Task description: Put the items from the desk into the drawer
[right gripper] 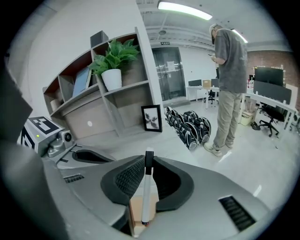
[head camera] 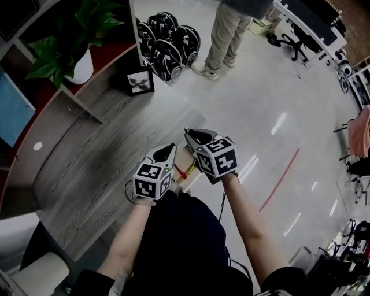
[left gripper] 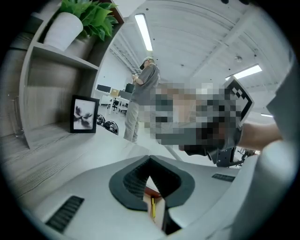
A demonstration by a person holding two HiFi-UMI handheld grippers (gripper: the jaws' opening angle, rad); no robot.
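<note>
While held over the open drawer (head camera: 184,166) at the desk (head camera: 104,156) edge, a white marker (right gripper: 146,197) is clamped in the R gripper (right gripper: 149,158); the L gripper (left gripper: 150,162) is shut, empty.

Indoor scene, even overhead light, moderately bright and no hard shadows. The head view is the darkest, with the corners vignetted toward black. Its glossy floor (head camera: 272,110) carries white streaks of glare from the ceiling lights. Both gripper views are fisheye, with a black round border and straight lines bent hard near the edges. Strip lights (left gripper: 143,30) blow out to pure white in the left gripper view, and a ceiling tube (right gripper: 185,9) does the same in the right gripper view. The marker (right gripper: 146,187) close to the lens reads fairly sharp. The left gripper view's right edge is smeared and soft.
</note>
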